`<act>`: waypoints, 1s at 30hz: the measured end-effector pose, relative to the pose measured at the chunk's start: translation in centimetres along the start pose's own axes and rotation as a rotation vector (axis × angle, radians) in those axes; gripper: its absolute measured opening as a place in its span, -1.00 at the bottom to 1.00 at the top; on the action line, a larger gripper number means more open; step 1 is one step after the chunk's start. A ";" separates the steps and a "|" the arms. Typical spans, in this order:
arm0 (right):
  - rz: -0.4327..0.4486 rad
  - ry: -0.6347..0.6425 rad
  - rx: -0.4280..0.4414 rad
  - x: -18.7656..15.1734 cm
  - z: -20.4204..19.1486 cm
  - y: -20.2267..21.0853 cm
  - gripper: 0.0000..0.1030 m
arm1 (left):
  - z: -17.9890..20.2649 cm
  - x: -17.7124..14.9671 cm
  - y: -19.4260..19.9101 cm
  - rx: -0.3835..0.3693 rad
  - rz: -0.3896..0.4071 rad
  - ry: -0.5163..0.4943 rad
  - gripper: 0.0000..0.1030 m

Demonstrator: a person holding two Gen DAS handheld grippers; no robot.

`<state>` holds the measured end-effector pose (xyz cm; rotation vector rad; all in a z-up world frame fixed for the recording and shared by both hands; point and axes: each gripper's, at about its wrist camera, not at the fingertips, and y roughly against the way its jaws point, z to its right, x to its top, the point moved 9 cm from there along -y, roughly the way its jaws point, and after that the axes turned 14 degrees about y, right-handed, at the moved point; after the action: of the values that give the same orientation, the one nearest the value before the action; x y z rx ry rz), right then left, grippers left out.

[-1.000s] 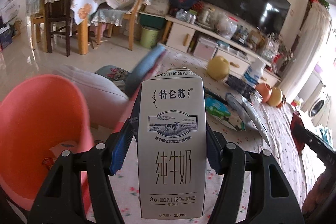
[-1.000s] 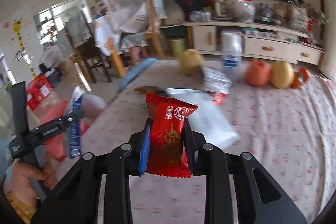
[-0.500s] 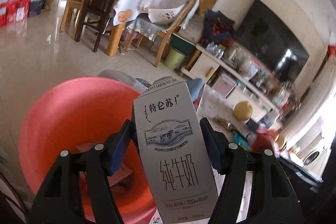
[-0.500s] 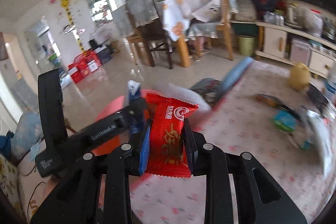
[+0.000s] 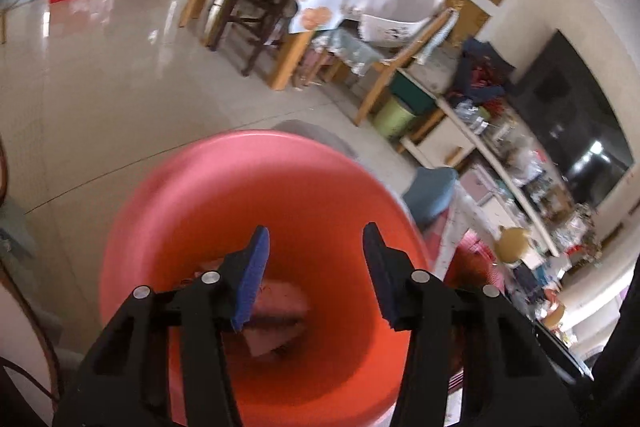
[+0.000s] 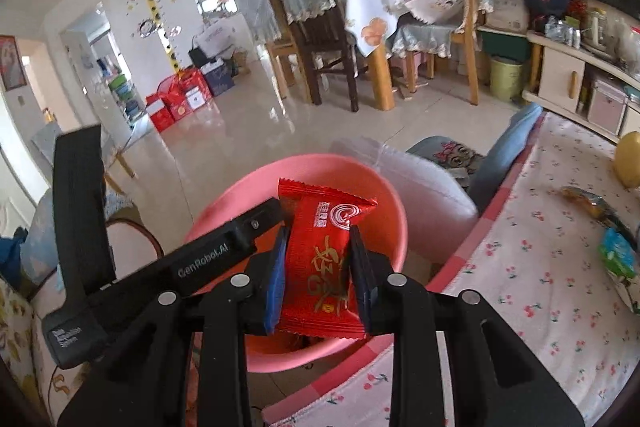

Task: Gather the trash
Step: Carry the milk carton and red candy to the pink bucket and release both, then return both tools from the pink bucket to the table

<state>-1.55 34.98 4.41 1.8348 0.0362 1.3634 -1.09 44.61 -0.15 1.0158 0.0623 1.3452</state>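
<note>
In the left wrist view my left gripper (image 5: 316, 231) hangs over the mouth of a pink bin (image 5: 240, 155). Its jaws are closing with nothing between them. A pale blurred item (image 5: 276, 319) lies at the bin's bottom. In the right wrist view my right gripper (image 6: 319, 233) is shut on a red snack wrapper (image 6: 326, 255), held upright just above the near side of the pink bin (image 6: 384, 195). The left gripper (image 6: 276, 209) reaches in from the left over the same bin.
A table with a floral cloth (image 6: 540, 267) lies to the right, bearing wrappers (image 6: 618, 255) and a yellow fruit (image 6: 628, 163). A white cushion (image 6: 420, 187) and a blue one (image 6: 508, 147) sit behind the bin. Dining chairs (image 6: 320, 39) and a cabinet (image 6: 560, 75) stand beyond.
The left gripper swung over the bin and the milk carton is gone from its jaws. The right gripper carried the red wrapper leftward from the table to above the bin.
</note>
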 end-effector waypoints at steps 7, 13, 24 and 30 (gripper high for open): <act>0.003 -0.038 -0.056 -1.0 1.5 1.2 0.53 | -1.7 0.8 0.6 0.122 0.067 -0.012 0.69; 0.003 0.044 -0.245 -2.3 3.3 4.2 0.79 | 0.2 0.1 0.5 0.093 0.079 -0.097 0.75; -0.042 0.107 -0.359 -6.7 5.1 7.5 0.79 | 6.4 -3.0 1.8 -0.111 0.164 -0.254 0.78; -0.046 0.088 -0.402 -9.2 6.7 10.4 0.83 | 9.9 -6.4 2.0 -0.187 0.137 -0.368 0.78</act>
<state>-4.39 19.91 3.26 1.4307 -0.1402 1.3100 1.17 33.55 3.82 1.1068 -0.4089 1.2402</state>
